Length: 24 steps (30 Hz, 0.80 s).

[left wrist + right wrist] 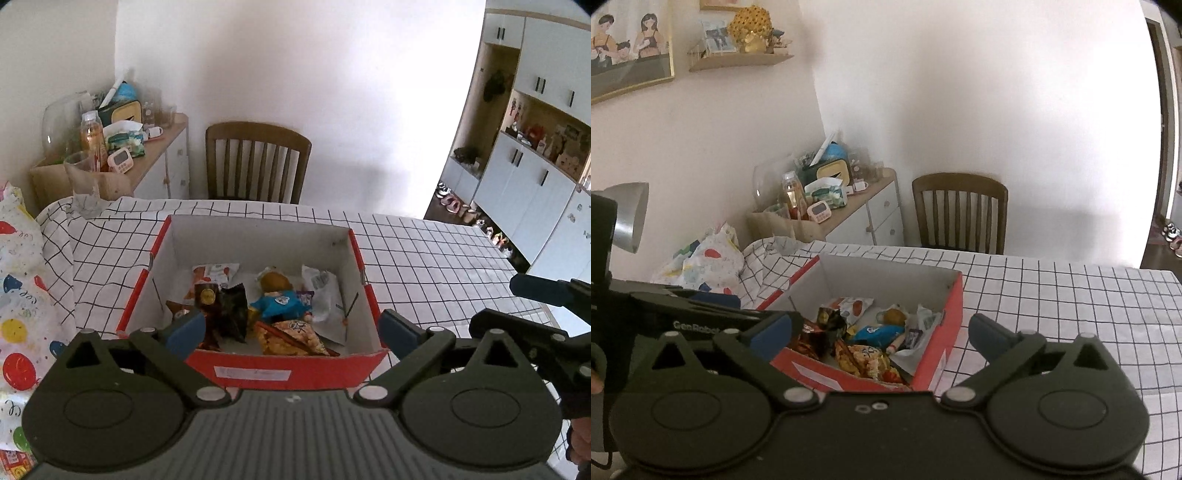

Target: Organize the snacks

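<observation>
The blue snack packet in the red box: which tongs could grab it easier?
Probably the left tongs. They hang open, facing the red cardboard box straight on, with the blue snack packet between their tips. The right tongs, also open, view it from the side.

You get soft daylight from the right, blowing out the plain white wall; fisheye bending curves the tall white cupboard unit, corners go black, and detail is slightly blurred.

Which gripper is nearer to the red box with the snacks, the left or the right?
Left. The left gripper hangs open right over the near edge of the red box. The right gripper, also open, sits back toward the box's near right corner.
</observation>
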Tool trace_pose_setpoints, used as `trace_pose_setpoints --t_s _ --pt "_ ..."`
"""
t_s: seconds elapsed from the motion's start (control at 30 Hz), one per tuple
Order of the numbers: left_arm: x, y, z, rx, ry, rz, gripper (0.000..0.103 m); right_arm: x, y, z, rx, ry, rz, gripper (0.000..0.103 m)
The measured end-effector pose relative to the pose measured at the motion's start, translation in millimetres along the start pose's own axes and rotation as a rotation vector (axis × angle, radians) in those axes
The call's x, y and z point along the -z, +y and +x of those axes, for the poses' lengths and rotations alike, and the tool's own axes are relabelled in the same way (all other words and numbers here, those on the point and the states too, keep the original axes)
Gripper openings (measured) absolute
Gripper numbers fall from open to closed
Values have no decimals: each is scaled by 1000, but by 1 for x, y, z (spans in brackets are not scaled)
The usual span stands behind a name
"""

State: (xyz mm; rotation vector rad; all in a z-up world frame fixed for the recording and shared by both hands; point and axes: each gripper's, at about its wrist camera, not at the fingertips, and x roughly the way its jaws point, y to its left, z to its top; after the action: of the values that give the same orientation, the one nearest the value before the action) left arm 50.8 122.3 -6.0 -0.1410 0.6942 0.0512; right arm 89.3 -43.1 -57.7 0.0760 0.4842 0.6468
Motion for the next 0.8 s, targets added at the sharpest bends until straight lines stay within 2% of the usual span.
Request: trace_pose_setpoints --t_s 0.8 --pt "8 -15 -25 -41 -27 29 101 9 -5 -14 18 -19 25 103"
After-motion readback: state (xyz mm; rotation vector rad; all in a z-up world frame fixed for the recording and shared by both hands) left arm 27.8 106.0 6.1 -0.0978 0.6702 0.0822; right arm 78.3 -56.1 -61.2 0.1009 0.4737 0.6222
